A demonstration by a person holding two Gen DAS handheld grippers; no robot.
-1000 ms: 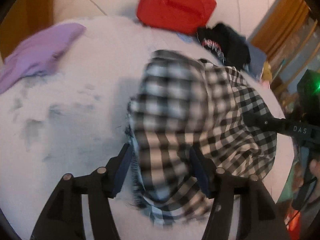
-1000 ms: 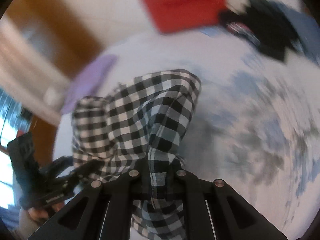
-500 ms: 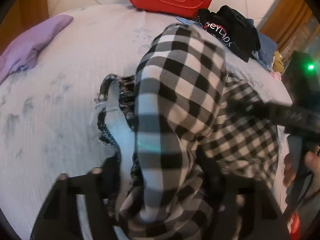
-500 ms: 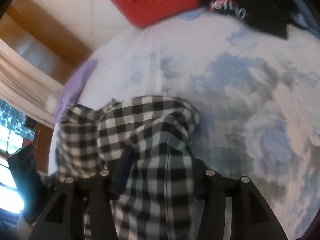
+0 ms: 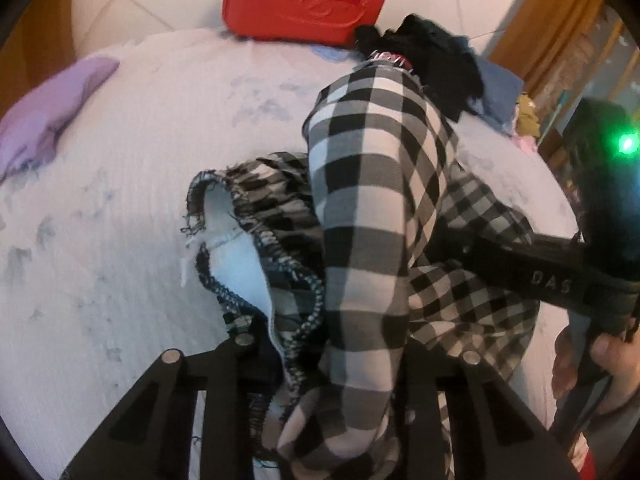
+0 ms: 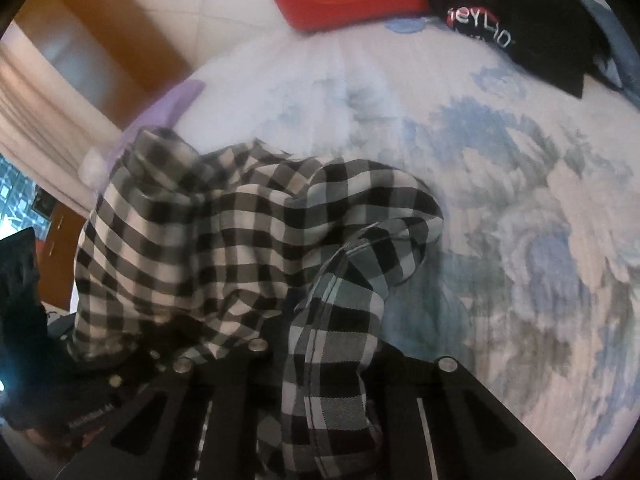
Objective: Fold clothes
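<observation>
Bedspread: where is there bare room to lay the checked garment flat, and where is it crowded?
Free: the wide stretch of bedspread between the purple cloth and the checked garment, and the patterned area right of the garment in the right wrist view. Crowded: the far edge, with the red case and black clothes.

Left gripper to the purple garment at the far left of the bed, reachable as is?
Probably not yet. The left gripper is closing with checked shirt bunched between its jaws. The bedspread toward the purple garment is otherwise bare.
</observation>
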